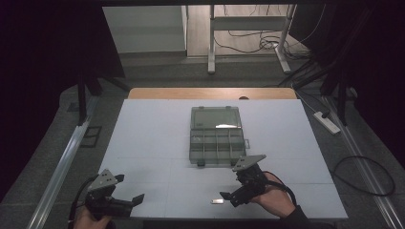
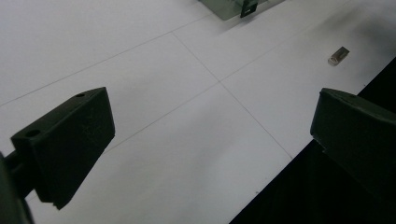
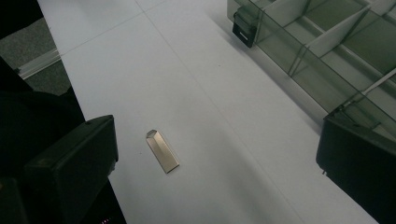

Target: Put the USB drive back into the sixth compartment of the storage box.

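Metal clip: a small flat silvery piece (image 1: 217, 201) lying loose on the white tabletop (image 1: 157, 129), close to the near edge and held by nothing.

Right claw: (image 1: 231, 195) jaws spread wide apart, nothing between them, hovering just above the tabletop with the person's right hand (image 1: 276, 198) behind it.

Clip from the right claw: just beside it, a little toward the person's left. In the right gripper view the clip (image 3: 162, 151) sits low between the two jaws, nearer the left-hand one, not touching either.

Long axis: in that same view the clip runs on a slant, from upper left to lower right, so it lies skewed to the line joining the jaws. In the high view it looks roughly parallel to the near tabletop edge.

Left claw: (image 1: 130, 192) also wide apart and empty, at the near left corner. From its own view the clip (image 2: 338, 55) shows far off at the upper right, well apart.

Nearer hand: the right one, plainly.

Compartment box: (image 1: 217, 141) clear, lid thrown back, dividers showing, standing mid-tabletop beyond the right claw; its near compartments look empty.

Likely next move: I'd judge the right claw must drop, shift slightly toward the clip and perhaps twist to square up before closing.
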`<state>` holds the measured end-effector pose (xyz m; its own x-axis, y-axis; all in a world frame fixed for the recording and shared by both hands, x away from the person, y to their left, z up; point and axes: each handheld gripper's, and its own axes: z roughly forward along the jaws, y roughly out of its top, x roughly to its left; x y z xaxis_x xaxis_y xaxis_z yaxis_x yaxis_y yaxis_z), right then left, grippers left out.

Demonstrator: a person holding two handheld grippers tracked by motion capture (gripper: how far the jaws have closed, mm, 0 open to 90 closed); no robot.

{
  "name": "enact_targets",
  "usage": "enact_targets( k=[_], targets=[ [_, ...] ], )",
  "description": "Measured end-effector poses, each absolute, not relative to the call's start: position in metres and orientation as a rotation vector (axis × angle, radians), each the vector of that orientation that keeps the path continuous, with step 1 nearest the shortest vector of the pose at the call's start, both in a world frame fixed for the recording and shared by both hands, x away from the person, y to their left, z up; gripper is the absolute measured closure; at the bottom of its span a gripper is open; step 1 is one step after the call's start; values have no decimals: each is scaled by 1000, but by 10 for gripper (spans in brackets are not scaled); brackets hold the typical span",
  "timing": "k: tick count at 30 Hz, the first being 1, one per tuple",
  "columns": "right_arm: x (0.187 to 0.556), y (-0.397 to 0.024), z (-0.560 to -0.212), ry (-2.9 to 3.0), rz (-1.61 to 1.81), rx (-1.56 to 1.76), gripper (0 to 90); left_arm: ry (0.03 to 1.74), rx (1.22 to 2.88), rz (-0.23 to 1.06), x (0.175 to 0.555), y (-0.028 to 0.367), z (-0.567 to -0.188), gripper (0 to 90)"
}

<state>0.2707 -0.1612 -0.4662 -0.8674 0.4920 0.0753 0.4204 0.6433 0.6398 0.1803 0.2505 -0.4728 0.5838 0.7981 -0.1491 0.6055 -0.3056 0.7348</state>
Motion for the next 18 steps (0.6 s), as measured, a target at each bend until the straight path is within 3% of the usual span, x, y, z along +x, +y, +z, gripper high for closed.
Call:
enact_targets(
  k=[18],
  targets=[
    [270, -142, -475, 2830, 909, 731, 0, 1109, 2037, 314, 180, 250, -473, 0]
  ],
)
